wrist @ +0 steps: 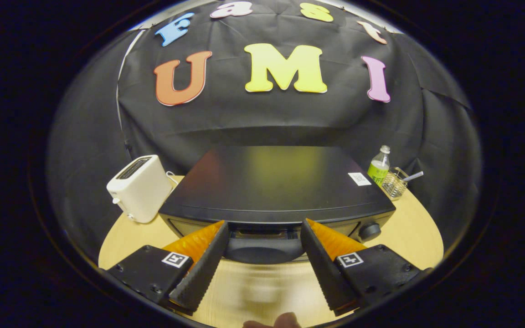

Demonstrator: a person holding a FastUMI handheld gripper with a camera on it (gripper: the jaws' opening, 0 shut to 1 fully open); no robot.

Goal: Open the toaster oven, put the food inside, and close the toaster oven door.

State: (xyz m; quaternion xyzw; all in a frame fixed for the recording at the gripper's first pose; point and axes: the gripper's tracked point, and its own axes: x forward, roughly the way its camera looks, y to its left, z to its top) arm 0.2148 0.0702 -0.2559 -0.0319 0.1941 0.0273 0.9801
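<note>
Gripper: your gripper [262, 230] hangs above the front edge of the toaster oven [276, 182], jaws wide apart, gripping nothing
Handle: the dark door handle [265, 248] lies between your fingertips, just below them; the door looks closed
Knob: a round knob [370, 231] sits right of the right finger
Food: you cannot see it from here
Neighbours: white toaster [138, 187] on the left, green bottle [379, 166] and wire basket [394, 183] far right, all on the wooden table [419, 232]
Risk: pulling with the fingers riding over the handle could slip off; drifting right could bump the knob
</note>
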